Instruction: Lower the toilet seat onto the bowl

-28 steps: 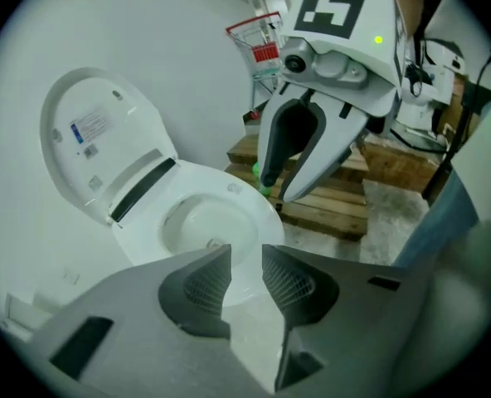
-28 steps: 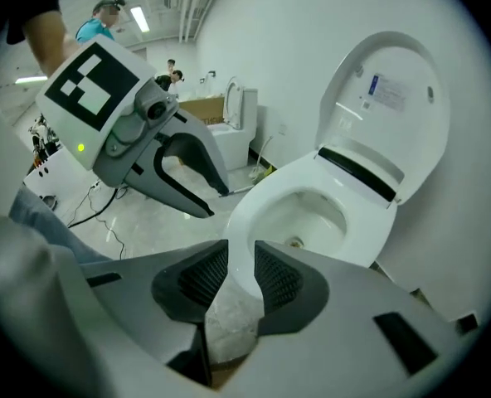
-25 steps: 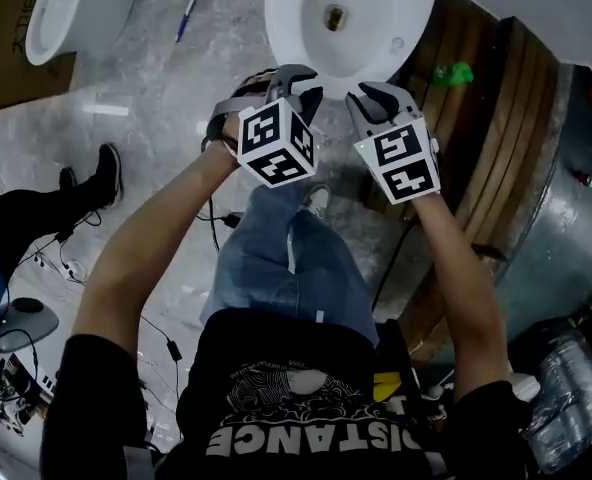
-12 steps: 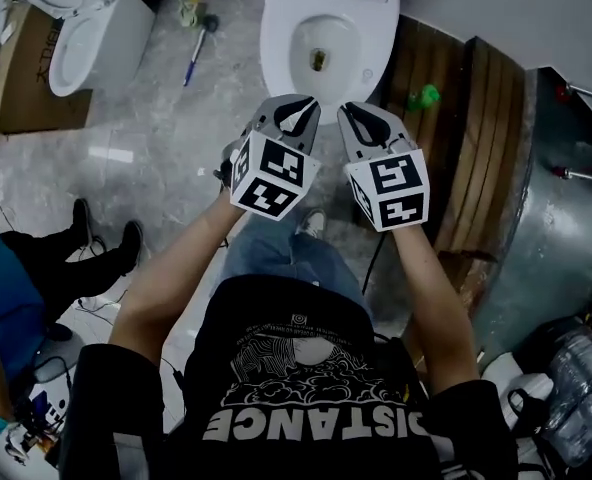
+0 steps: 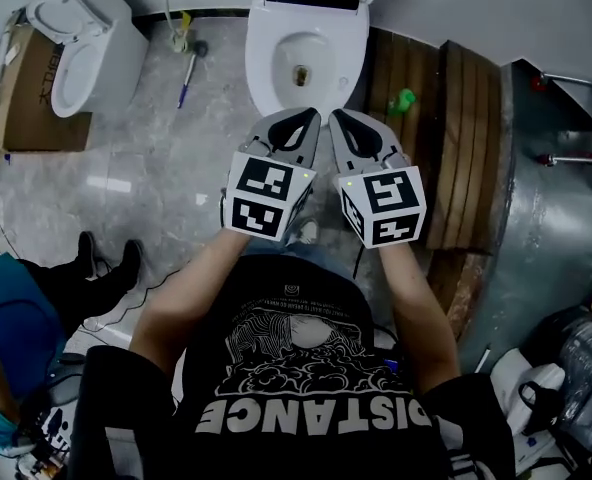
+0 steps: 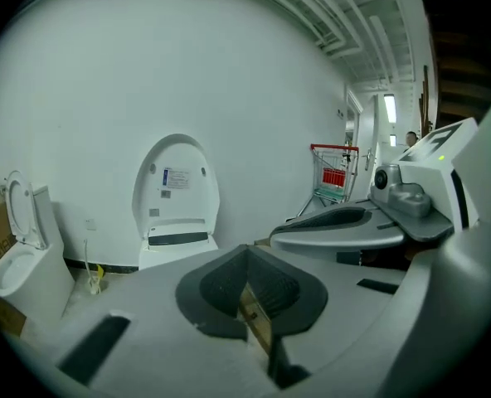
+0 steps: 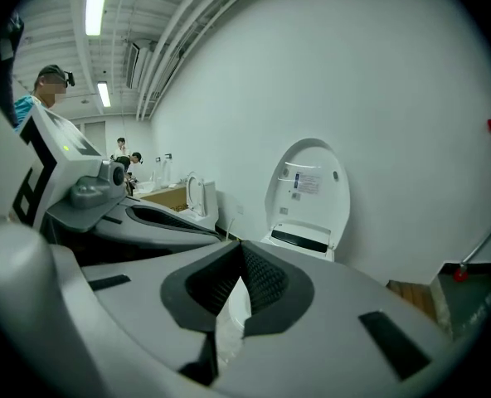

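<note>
Shirt [image 5: 306, 388] txt "DISTANCE"; lid label [image 6: 177, 178] too blurry.

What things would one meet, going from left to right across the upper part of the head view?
second white toilet → blue-handled brush → toilet bowl → small green object → wooden slats → grey metal surface

Head view steeply down, gripper views forward and level, all sharing toilet [image 5: 271, 63]
</note>
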